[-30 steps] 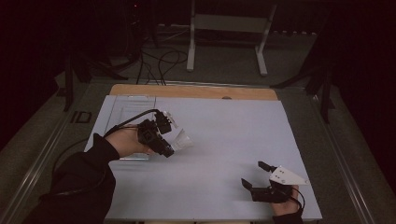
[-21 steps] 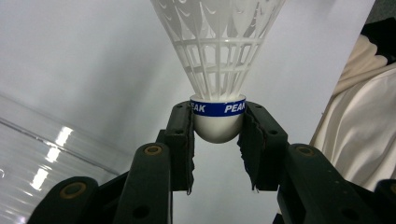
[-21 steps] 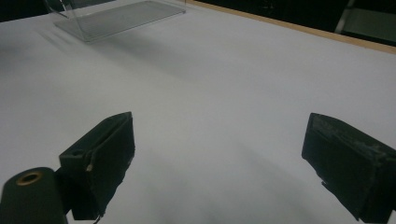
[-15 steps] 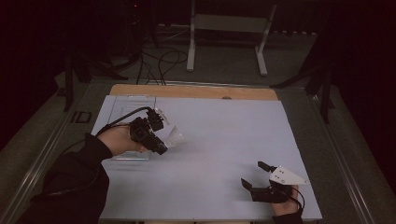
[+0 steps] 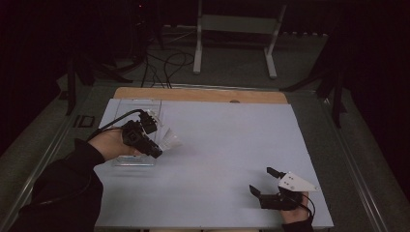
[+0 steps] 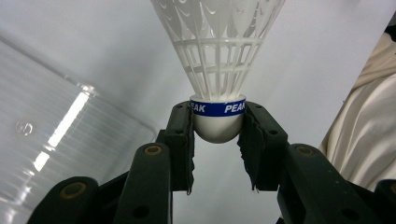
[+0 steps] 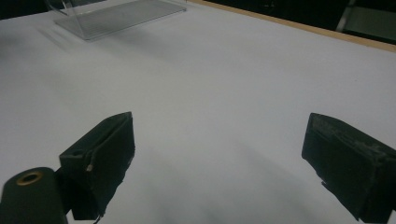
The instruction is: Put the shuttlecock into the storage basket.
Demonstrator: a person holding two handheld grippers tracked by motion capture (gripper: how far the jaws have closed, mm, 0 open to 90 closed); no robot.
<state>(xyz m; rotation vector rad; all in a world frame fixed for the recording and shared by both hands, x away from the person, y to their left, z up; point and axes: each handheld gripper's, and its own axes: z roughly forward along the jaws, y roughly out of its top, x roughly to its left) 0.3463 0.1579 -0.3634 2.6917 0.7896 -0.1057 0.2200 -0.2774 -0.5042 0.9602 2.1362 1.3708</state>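
**Over the table's left side: shuttlecock carried beside clear tray**

On the white table sheet (image 5: 217, 145), the clear plastic tray (image 5: 126, 113) is sitting at the left, near the far edge. Person's left hand is holding the left gripper (image 5: 153, 149) just off the tray's right edge, above its near end. Right gripper (image 5: 263, 186) is resting low at the near right corner, well apart from everything, jaws spread wide with nothing between them; the right gripper view is showing bare sheet between its pads (image 7: 100, 156).

Left gripper (image 6: 217, 140) is clamping the shuttlecock (image 6: 217, 56) by its rounded white cork, jaws pressing both sides just under the blue PEAK band, skirt pointing away from the hand. Tray rim (image 6: 88, 88) is lying to one side of the jaws in that view.

Step judged: carrying phase, shuttlecock gripped and being held by the tray, not yet inside. Next move is likely calling for swinging over the tray floor, lowering, then easing the jaws apart so the cork is not rolling out. Light thing, may tip.
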